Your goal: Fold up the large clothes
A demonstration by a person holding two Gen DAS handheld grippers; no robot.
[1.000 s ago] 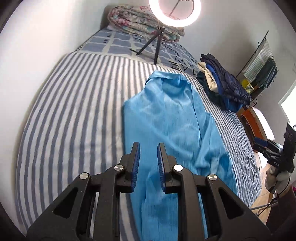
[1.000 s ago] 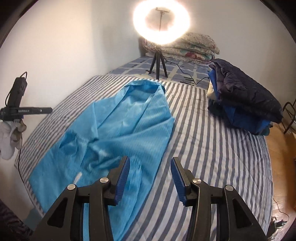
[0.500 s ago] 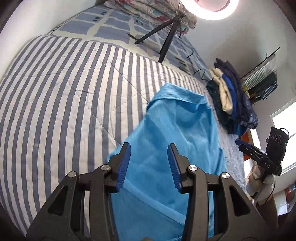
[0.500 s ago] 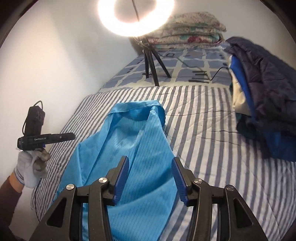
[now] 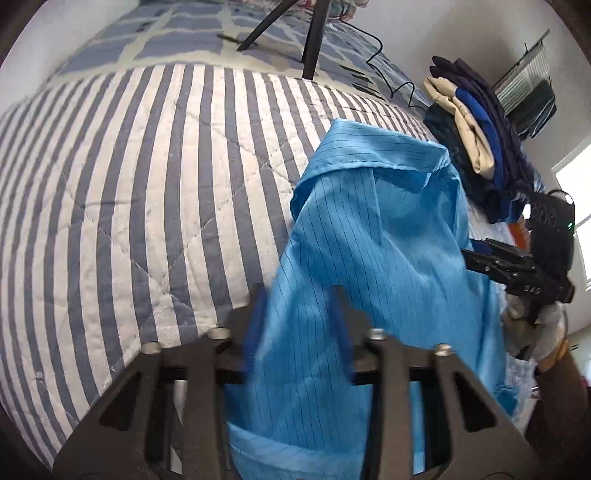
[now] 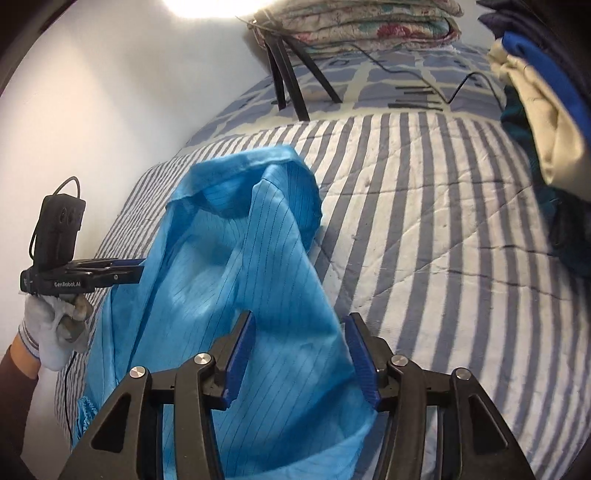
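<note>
A large bright blue garment (image 5: 369, 258) with thin dark pinstripes lies on the striped bed, its collar end (image 5: 380, 147) far from me. It also fills the right wrist view (image 6: 240, 277). My left gripper (image 5: 297, 328) is open, its jaws straddling the garment's left edge, low over the cloth. My right gripper (image 6: 301, 354) is open, its jaws straddling the garment's right edge. Each gripper shows from the side in the other's view: the left (image 6: 125, 271) at the garment's far edge, the right (image 5: 495, 262) likewise.
The bed has a blue and white striped quilt (image 5: 129, 203). A ring light tripod (image 5: 310, 33) stands at the far end with a cable (image 5: 395, 85). A pile of folded clothes (image 5: 476, 125) sits at the right. Folded floral bedding (image 6: 369, 26) lies by the wall.
Both grippers have moved forward and down toward the collar half of the garment and now straddle its two side edges. The left jaws have opened wider.
</note>
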